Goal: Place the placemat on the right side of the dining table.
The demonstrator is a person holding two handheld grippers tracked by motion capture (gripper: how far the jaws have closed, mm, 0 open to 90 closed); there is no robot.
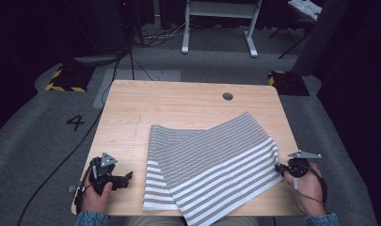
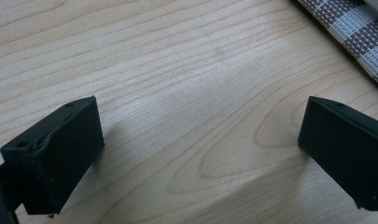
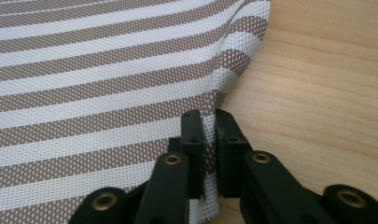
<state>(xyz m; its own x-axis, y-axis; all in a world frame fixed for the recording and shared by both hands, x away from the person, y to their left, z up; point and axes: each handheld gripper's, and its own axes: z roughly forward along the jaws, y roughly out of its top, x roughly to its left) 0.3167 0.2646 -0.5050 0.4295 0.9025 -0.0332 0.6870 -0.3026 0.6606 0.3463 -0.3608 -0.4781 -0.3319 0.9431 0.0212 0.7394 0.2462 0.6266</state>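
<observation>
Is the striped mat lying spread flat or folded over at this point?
Folded. In the high view the striped mat has an upper layer lying skewed across a lower one, whose corner sticks out at bottom left on the table.

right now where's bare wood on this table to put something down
The far strip of the light wooden table, between its back edge and the brown-and-white striped woven mat, is free apart from a small round hole. The left side is bare down to the left hand-held gripper. The near right is crowded by mat.

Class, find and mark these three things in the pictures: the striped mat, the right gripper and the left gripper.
striped mat [image 1: 211, 165], high view, middle of its upper layer.
right gripper [image 3: 209, 140], right gripper view, between its fingertips, clamped on the mat's edge.
left gripper [image 2: 200, 140], left gripper view, between its fingertips, over bare wood.
</observation>
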